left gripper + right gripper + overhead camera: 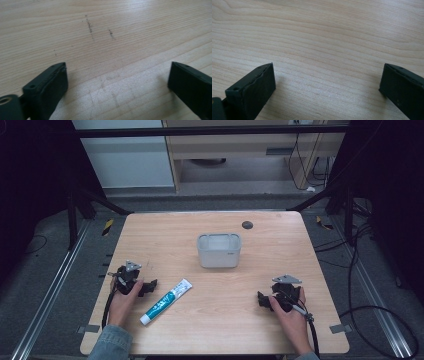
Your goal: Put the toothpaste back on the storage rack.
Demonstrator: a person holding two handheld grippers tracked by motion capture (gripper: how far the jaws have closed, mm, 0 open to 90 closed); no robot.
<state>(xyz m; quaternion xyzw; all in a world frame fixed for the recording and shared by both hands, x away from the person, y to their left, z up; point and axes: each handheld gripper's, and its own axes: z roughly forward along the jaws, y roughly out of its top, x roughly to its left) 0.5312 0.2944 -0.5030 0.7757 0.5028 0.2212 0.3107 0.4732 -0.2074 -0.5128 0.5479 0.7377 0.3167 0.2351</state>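
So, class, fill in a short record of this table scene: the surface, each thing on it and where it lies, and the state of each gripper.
surface: wooden table
toothpaste tube: lying flat, left of centre, on a slant, cap toward the near edge
container: white tub upright, past the table's middle, apart from the tube
left gripper: open, nothing between the jaws, resting beside the tube's far end
right gripper: open, holds nothing, over bare wood
dark round spot: near the far edge
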